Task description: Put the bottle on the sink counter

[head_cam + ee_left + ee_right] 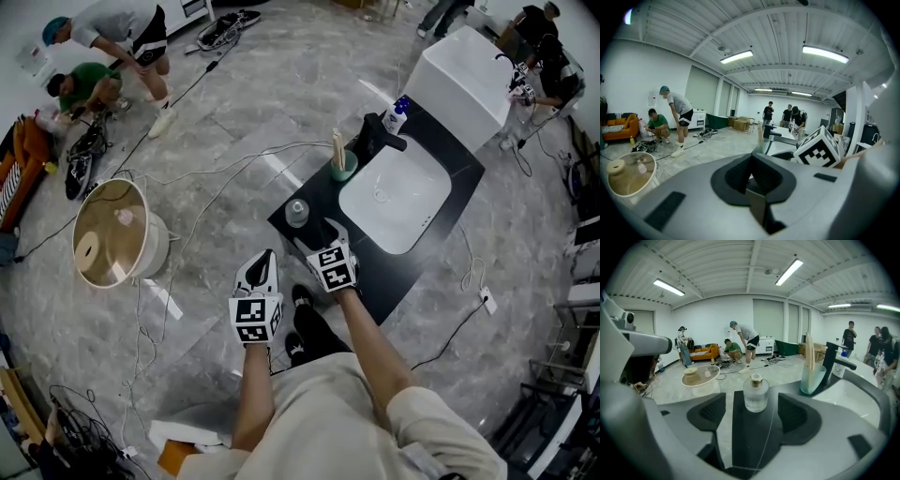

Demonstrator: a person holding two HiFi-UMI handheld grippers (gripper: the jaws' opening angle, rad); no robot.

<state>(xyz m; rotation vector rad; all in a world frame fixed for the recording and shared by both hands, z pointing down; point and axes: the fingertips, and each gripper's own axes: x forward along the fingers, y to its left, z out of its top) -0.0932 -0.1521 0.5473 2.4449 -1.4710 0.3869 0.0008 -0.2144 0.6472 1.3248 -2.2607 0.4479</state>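
The bottle (296, 213) is standing upright on the dark worktop (389, 281), close to the corner and away from the white sink basin (394, 197), so the placing is looking done. The right tool (317, 234) is pointing at it with its jaws apart; in the right gripper view the bottle (755, 393) is standing just ahead of the open jaws and, as far as I can see, nothing is touching it. The left tool (262, 267) is hanging beside the worktop edge over the floor, and its jaws are together with nothing between them. In my judgement the danger is lying in the position: the bottle is sitting near the edge, so a small knock from one open jaw could be tipping it or pushing it off to the hard floor, where it may break if it is glass. No writing is showing on the bottle. The print on the blue-capped pump bottle (397, 114) is too small to read, and the cubes are carrying only square black-and-white patterns.
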